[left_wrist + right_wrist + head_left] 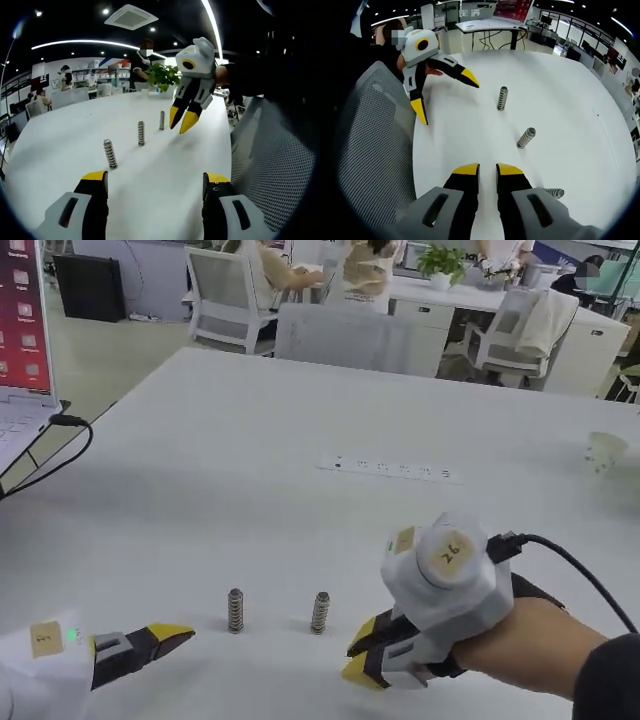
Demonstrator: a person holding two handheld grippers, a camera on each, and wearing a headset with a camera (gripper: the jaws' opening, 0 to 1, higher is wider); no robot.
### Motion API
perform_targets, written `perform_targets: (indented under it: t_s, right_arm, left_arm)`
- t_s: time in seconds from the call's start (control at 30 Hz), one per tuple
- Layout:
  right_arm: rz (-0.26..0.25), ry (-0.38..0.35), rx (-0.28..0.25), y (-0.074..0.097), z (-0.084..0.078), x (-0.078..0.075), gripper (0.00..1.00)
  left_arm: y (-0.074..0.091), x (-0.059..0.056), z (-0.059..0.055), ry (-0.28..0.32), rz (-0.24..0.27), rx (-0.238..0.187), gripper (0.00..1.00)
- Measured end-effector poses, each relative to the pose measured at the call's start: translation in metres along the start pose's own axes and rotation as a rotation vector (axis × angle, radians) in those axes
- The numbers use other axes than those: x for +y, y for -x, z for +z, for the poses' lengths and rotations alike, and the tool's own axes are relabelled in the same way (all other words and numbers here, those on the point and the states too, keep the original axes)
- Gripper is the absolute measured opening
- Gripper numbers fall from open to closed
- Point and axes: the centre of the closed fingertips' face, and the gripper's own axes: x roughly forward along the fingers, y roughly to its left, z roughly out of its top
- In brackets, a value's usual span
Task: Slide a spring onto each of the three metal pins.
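White desk (300, 430) spreads out before us, and on it three springs stand upright in a row, each apart from the next. In the left gripper view the row runs away from us. The nearest spring (110, 153) stands just ahead of the left-hand jaw, and the middle spring (141, 133) stands beyond it. The farthest spring (162, 120) is just beside the tips of the right tool (180, 126). Whether a pin runs up inside each coil we cannot tell.

We see the left tool (447, 99) held low over the near left part of the desk. Its yellow-tipped jaws are spread wide apart with nothing between them, and they point toward the row from one end.

A hand (540, 635) grips the right tool at the other end of the row. Its jaws are drawn nearly together, with only a narrow gap between them, and they hold nothing. In the right gripper view one spring stands just beside the right-hand jaw, and we cannot tell whether they touch.

At the far left of the desk sits an open laptop (20, 340) with a black cable (60, 450) looping from it. Farther back a white power strip (390, 468) lies flat. A grey mesh chair (370, 150) stands beside the desk edge.
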Motion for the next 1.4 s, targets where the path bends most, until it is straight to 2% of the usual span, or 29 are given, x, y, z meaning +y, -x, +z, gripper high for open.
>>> perform_targets:
  t_s: [0.33,1.03,1.4]
  right_arm:
    - [-0.005,-0.047,-0.025,0.008,-0.013,0.004,0.23]
    - [-0.063,-0.129,-0.073,0.034,-0.041,-0.006,0.38]
    - [-0.104,-0.185,-0.137,0.044,-0.057,-0.015,0.48]
  left_arm:
    - [0.002,-0.001,0.001,0.014,0.005,-0.005,0.74]
    - [0.005,-0.001,0.001,0.039,0.015,-0.007,0.77]
    - [0.006,-0.003,0.003,0.052,0.020,-0.009,0.79]
